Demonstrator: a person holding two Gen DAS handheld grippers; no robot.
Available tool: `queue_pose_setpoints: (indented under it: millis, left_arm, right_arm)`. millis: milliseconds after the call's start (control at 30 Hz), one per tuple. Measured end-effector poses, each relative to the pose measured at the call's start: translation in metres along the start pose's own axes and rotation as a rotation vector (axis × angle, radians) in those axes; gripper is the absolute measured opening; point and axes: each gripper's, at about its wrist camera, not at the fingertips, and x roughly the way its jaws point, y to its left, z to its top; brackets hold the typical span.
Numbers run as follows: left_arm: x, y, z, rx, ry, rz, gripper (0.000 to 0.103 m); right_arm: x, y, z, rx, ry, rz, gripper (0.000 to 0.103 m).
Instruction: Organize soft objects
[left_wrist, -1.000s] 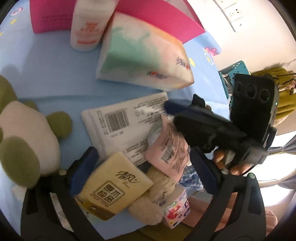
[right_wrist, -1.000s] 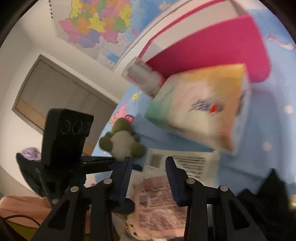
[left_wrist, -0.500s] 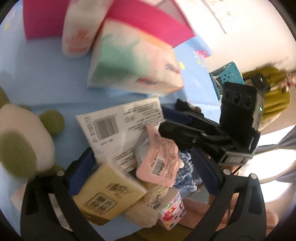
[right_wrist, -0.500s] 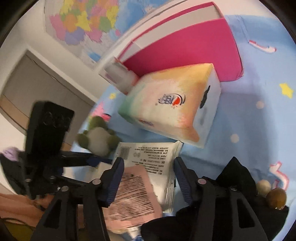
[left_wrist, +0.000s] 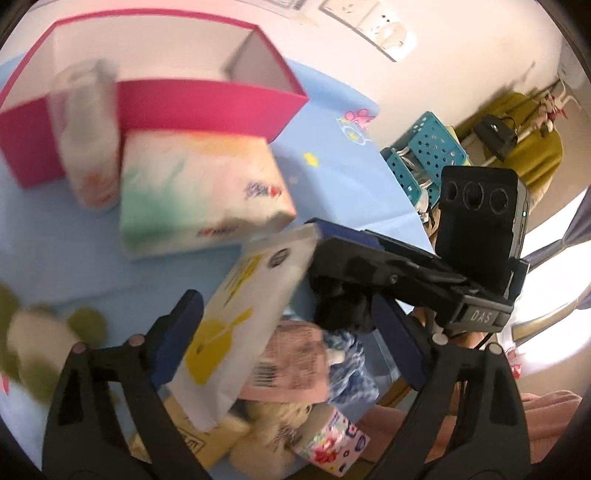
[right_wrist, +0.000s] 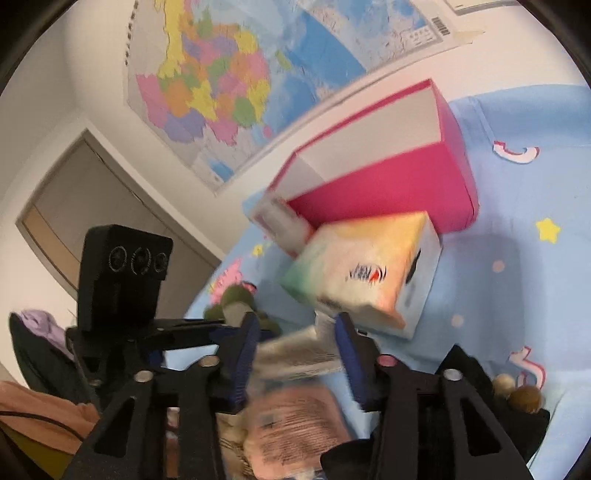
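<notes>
Clamped between the blue pads (right_wrist: 242, 354) of the right gripper (right_wrist: 297, 321): a white pack (right_wrist: 295, 354), caught by one edge. Jaws there just drawn closer, now narrow and pressing on it. Seen from the left wrist as a flat pack with yellow print, tilted up on end, top corner at the right gripper's tip.

Spread wide around the pack's lower half: the left gripper (left_wrist: 284, 306). Just closed a little, yet with the near pad (left_wrist: 177, 332) only beside the pack's edge and the other pad well clear. Nothing squeezed.

Under and beside the pack, also within the left jaws: a pink sachet (left_wrist: 291, 365) with a barcode, lying against a blue-and-white cloth (left_wrist: 347, 354). Lower down, a yellow packet (left_wrist: 192, 439) and a fluffy toy (left_wrist: 273, 428), cream, touching each other. Below the right gripper's fingers, a black cloth (left_wrist: 343, 306).

Beyond the fingertips, on a pale blue sheet (left_wrist: 55, 251): a pastel tissue block (left_wrist: 199, 199), lying just behind the pack. Beside it, a white bottle (left_wrist: 88, 147), blurred, standing against the front wall of an open pink box (left_wrist: 207, 103). Nothing to be seen inside the box from here.

Off to the left edge, a green-and-white plush (left_wrist: 37, 343), blurred. Past the sheet's far corner, a teal basket (left_wrist: 428, 155). On the wall behind the box, a coloured map (right_wrist: 229, 74).
</notes>
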Motion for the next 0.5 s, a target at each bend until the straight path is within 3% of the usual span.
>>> queue_pose_setpoints:
  millis: [133,333,500]
  left_arm:
    - [0.019,0.001,0.007,0.003,0.034,0.021,0.093]
    - [0.005,0.004,0.0,0.034,0.001,0.052,0.093]
    - [-0.017,0.016,-0.015,0.026,-0.018,0.082,0.093]
  right_arm:
    - [-0.006,-0.017,-0.002,0.025,0.019,-0.018,0.04]
    - [-0.008,-0.027,-0.009,0.039,0.051,-0.058,0.04]
    - [-0.014,-0.029,-0.01,0.056,0.119,-0.058,0.053]
